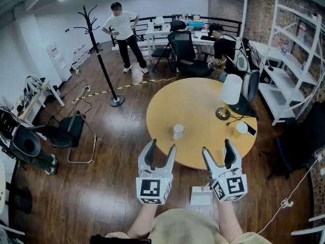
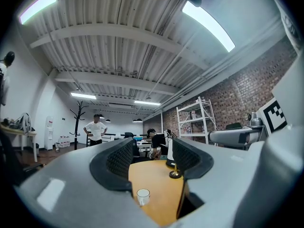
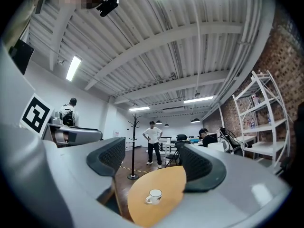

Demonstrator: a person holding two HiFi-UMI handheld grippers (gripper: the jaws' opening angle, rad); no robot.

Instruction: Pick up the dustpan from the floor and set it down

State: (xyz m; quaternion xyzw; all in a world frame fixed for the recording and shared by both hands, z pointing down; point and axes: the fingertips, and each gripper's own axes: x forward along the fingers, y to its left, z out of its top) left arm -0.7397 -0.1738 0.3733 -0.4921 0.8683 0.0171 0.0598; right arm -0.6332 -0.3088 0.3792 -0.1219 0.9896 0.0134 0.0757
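A pale flat dustpan (image 1: 201, 197) lies on the dark wood floor just in front of the person's knees, under the near edge of the round table. My left gripper (image 1: 162, 146) hangs above and to its left, jaws apart with nothing between them. My right gripper (image 1: 217, 147) hovers directly above it, also open and empty. Both point almost level across the table. In the left gripper view the left gripper (image 2: 151, 158) frames the tabletop, and in the right gripper view the right gripper (image 3: 153, 163) does too. Neither shows the dustpan.
The round yellow table (image 1: 203, 111) carries a white cup (image 1: 177, 131), a lamp (image 1: 229, 93) and a yellow cup (image 1: 241, 129). A black chair (image 1: 68, 131) stands left, a coat stand (image 1: 101, 55) behind, white shelves (image 1: 289, 60) right. One person (image 1: 123, 32) stands and another person (image 1: 221, 47) sits at the back.
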